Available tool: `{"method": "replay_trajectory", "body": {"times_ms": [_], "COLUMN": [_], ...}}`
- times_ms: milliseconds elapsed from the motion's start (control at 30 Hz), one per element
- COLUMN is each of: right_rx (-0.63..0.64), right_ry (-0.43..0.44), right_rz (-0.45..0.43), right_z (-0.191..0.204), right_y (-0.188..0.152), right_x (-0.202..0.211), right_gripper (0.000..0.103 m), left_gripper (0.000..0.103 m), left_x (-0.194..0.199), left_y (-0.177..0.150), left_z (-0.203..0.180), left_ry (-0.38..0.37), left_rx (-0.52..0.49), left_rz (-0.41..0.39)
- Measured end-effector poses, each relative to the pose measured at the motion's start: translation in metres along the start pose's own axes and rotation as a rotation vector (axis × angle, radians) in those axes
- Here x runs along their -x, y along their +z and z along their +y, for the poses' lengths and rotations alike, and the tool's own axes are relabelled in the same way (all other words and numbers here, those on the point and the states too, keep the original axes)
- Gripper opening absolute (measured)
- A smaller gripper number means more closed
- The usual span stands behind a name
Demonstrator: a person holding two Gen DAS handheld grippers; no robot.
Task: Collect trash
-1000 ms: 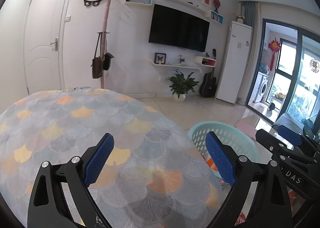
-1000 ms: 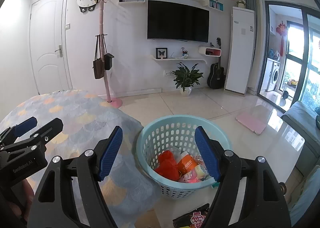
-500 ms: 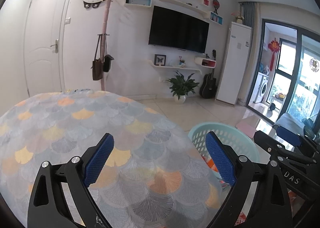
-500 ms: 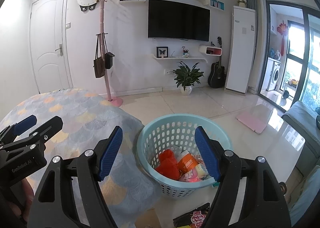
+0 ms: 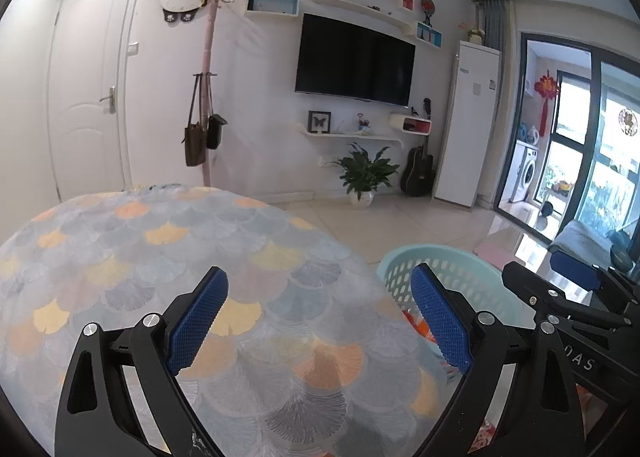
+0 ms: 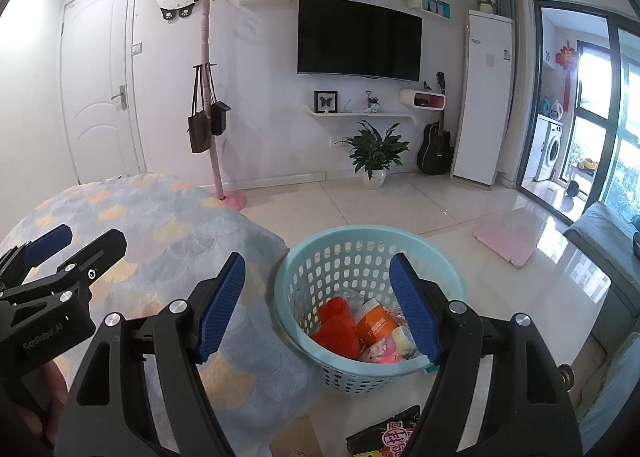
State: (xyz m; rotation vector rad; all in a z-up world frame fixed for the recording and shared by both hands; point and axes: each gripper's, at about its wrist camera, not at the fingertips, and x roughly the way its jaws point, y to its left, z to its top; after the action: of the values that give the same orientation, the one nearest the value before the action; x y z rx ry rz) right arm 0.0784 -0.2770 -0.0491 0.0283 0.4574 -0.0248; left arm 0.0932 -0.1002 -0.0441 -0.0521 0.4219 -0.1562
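Hovering over the patterned tablecloth, the left gripper has its two blue pads spread wide apart with nothing between them; only the scale-patterned cloth in grey, orange and yellow shows through the gap. The right gripper is held beside it, over the edge of the table and above the floor, its jaws likewise standing well apart and empty.

Below and between the right gripper's fingers stands a pale blue perforated basket on the tiled floor, just beside the drape of the cloth. Inside it lies the collected trash: a crumpled red piece, an orange-and-white packet, and some pink and pale yellow wrappers heaped against the near wall. In the left wrist view the same basket shows to the right of the table, partly hidden by that gripper's right finger.

A dark snack wrapper with red print lies on the floor nearer than the basket, close to it but outside it, at the bottom of the right wrist view.

Farther off, a pink coat stand with hanging bags rises behind the table, and a black television hangs on the white wall.
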Motion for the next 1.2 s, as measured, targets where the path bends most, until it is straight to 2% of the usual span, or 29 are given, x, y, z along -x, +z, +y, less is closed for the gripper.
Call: {"method": "replay_trajectory", "body": {"times_ms": [1133,1200], "right_rx": [-0.008,-0.008], "right_ry": [0.003,0.002], "right_rz": [0.009,0.01], "right_z": [-0.0046,-0.0041], "right_y": [0.0014,0.0012], "right_x": [-0.0028,-0.0027], "right_gripper": [0.071,0.071], "left_gripper": [0.09,0.093], "left_x": [-0.0004,-0.0009], "left_y": [-0.0008,-0.0003], "left_z": [-0.0027,-0.0018], "left_ry": [0.016,0.017], "left_rx": [0.006,0.008], "left_rz": [0.009,0.013]}}
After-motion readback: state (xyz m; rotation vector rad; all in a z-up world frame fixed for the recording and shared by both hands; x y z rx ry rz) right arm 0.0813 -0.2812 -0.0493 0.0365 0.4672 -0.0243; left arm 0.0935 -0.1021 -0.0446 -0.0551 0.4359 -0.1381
